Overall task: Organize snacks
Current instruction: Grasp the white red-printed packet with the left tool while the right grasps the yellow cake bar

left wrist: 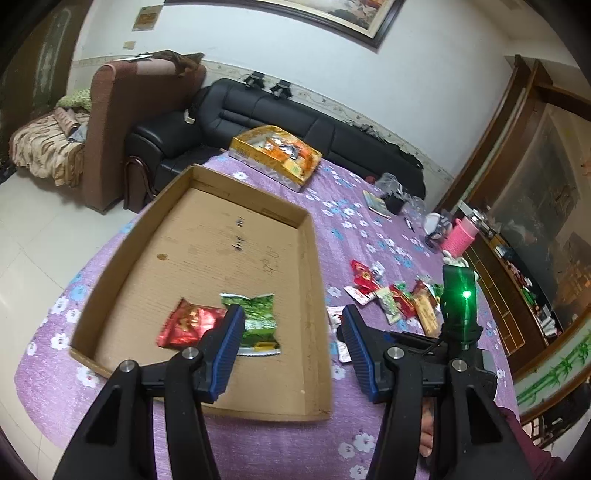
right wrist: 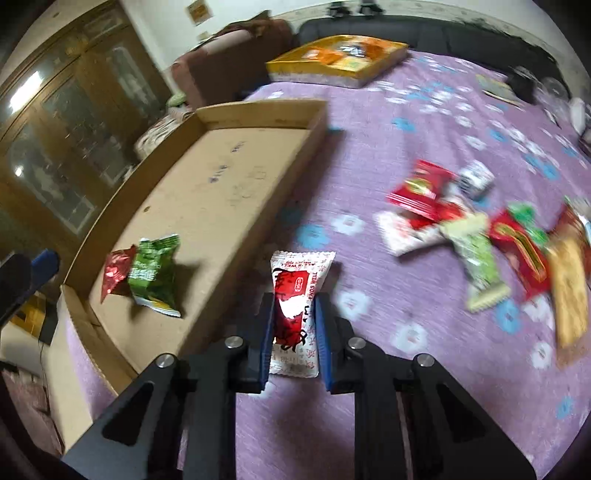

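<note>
Matt cardboard tray [left wrist: 310,258]; glossy foil packets [left wrist: 192,325].

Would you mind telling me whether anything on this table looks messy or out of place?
Yes: loose snack packets lie jumbled and overlapping on the purple tablecloth, outside the cardboard tray, which holds only two.

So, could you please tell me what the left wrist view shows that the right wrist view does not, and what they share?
Only the left wrist view shows the pink cup, the framed painting and the open left hand-held gripper above the tray.

Only the right wrist view shows the right hand-held gripper shut on a red-and-white snack packet, and the wooden cabinet.

Both show the cardboard tray holding a green packet and a red packet, the yellow snack box, the loose snack pile and the purple floral tablecloth.
</note>
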`<state>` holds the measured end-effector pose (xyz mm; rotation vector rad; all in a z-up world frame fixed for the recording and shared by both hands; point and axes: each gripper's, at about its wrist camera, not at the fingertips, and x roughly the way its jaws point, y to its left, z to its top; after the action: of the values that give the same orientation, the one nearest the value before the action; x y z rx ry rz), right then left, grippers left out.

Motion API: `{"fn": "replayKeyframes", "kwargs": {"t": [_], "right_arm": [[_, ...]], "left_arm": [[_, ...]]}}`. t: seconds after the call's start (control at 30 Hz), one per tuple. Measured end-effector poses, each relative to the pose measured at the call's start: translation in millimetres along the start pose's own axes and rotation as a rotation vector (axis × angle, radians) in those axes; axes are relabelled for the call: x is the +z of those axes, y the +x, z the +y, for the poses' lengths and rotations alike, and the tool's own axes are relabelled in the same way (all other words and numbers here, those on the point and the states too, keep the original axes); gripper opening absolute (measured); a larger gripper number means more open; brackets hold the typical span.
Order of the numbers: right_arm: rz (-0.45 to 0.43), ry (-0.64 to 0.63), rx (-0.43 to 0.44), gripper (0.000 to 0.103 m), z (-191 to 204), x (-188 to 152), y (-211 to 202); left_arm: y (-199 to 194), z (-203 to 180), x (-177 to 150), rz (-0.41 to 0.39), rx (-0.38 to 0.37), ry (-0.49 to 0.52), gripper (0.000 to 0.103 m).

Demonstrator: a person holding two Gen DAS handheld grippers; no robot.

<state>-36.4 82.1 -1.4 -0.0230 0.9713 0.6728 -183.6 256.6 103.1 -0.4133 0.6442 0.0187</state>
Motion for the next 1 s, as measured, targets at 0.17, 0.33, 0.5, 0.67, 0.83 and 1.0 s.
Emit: {"fn": "replayKeyframes", "kwargs": {"t": [0.17, 0.33, 0.5, 0.67, 0.83, 1.0], "right_arm": [[-0.001, 0.095, -0.031, 0.026, -39, -18, -23], [-0.060, 0.099, 0.082, 0.033, -66, -31, -62], [-0.210, 0.061, -0.078, 0.049, -104, -33, -107], [-0.199, 0.045, -0.145, 0.049, -128, -24, -96], [-0.169, -0.019, -0.203, 0.049, -134, -14, -72], [-0.129, -0.062, -0.251, 0.049, -135, -4, -50]], "left_arm": [[10, -27, -5, 0.035, -0.057, 0.068, 0.054], [29, -66, -18, 0.107, -0.115, 0.153, 0.055], [59, -98, -35, 0.195, -0.151, 0.220, 0.055], [98, -116, -47, 0.272, -0.132, 0.221, 0.054], [123, -130, -51, 0.290, -0.066, 0.277, 0.054], [145, -136, -55, 0.291, 0.017, 0.327, 0.055]]}}
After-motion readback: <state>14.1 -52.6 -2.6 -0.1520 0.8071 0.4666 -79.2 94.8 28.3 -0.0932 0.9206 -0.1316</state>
